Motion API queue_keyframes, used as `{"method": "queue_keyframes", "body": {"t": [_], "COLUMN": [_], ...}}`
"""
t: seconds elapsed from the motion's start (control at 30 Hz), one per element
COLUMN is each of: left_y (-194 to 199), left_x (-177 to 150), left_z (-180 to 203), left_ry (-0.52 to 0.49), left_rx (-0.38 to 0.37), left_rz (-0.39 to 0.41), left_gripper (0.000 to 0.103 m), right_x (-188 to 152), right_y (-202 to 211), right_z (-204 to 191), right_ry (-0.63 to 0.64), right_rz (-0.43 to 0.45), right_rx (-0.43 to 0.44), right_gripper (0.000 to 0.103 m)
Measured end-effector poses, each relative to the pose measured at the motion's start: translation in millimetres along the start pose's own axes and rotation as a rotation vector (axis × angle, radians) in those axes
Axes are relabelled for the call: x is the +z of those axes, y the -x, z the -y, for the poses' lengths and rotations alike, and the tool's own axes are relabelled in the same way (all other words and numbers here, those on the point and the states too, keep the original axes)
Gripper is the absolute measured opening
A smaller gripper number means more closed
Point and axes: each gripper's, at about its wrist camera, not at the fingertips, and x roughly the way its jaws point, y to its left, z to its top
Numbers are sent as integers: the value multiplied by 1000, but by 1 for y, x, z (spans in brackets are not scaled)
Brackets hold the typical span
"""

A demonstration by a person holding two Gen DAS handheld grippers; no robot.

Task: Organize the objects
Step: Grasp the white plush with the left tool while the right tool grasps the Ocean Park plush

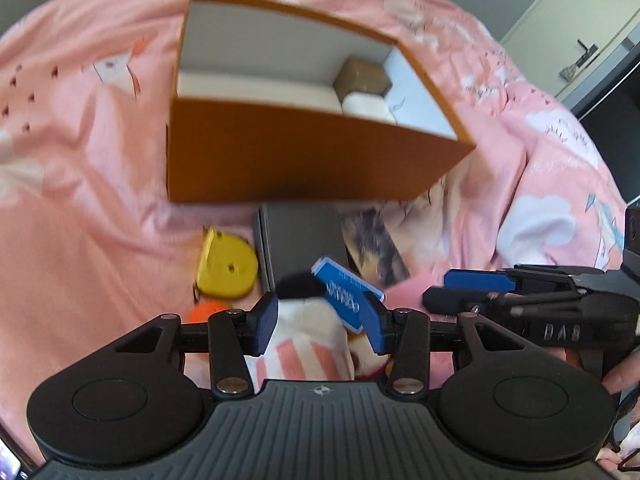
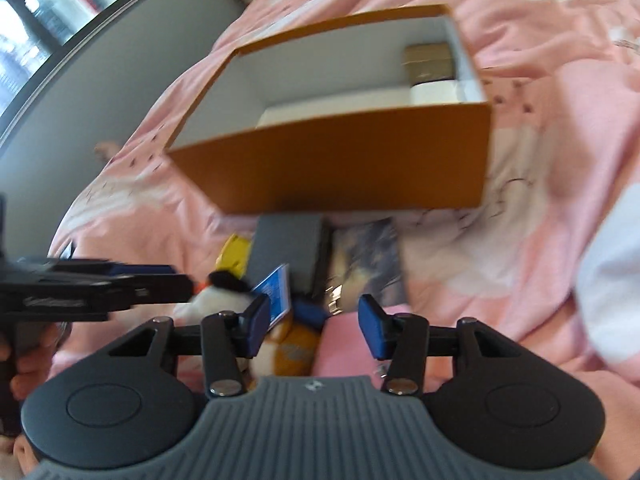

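A rumpled pink bedspread (image 1: 100, 184) printed with white clouds, small dark marks and pastel figures covers the whole working surface, rising in soft folds toward the far side. On it stands an open orange cardboard box (image 1: 296, 156) with a white interior, and in its far right corner sit a small brown carton (image 1: 362, 76) and, just in front of it, a white roll-shaped object (image 1: 370, 108). Crowded against the near wall of the box lie a flat dark grey rectangular case (image 1: 302, 240), a round yellow tape measure (image 1: 228, 268) to its left, a blurred dark patterned booklet (image 1: 374, 248) to its right, a blue card with white lettering (image 1: 346, 290) tilted on edge, an orange object (image 1: 206, 312) partly hidden, and a white plush toy with a black top (image 1: 304, 304). The left gripper (image 1: 318, 322) hovers over this heap with its blue-padded fingers (image 1: 264, 324) spread wide, clasping nothing. The right gripper (image 2: 316, 326) hangs beside it, fingers (image 2: 370, 326) likewise wide apart and empty, above a pink soft item (image 2: 344, 344) and a yellow-orange plush (image 2: 294, 346). Beyond the bed, the right wrist view shows a grey wall (image 2: 92, 80) and a dark-framed window (image 2: 48, 4); the left wrist view shows a pale cabinet door with a dark handle (image 1: 586, 50).
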Motion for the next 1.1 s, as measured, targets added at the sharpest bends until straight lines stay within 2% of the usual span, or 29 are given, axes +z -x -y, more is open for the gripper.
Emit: {"method": "queue_keyframes", "body": {"t": [0.13,0.27,0.47,0.53,0.6,0.73,0.83,0.93,1.1], "left_y": [-5,-8,-9,-9,-11,-23,-37,-37,-26], "left_x": [-3,-6,-11,-11,-10,-6,-6,-6,-13], "left_z": [0,1,3,5,7,8,-2,-7,-4], "left_ry": [-7,-34,-73,-103,-134,-188,-162,-127,-119], "left_rx": [20,38,55,62,60,84,33,16,29], "left_rz": [-30,-60,-106,-136,-174,-271,-341,-316,-240], "left_gripper": [52,56,60,63,72,77,77,73,70], "right_x": [-11,-20,-30,-31,-33,-36,-35,-34,-32], "right_y": [-10,-26,-47,-53,-58,-73,-77,-77,-76], "right_z": [-22,-37,-50,-55,-59,-59,-57,-51,-44], "right_ry": [76,143,226,264,305,332,324,301,258], "right_rz": [-75,-161,-245,-262,-279,-337,-342,-333,-320], "right_rx": [39,20,-16,-33,-62,-79,-81,-77,-55], "right_gripper": [51,51,49,49,51,51,51,42,39]}}
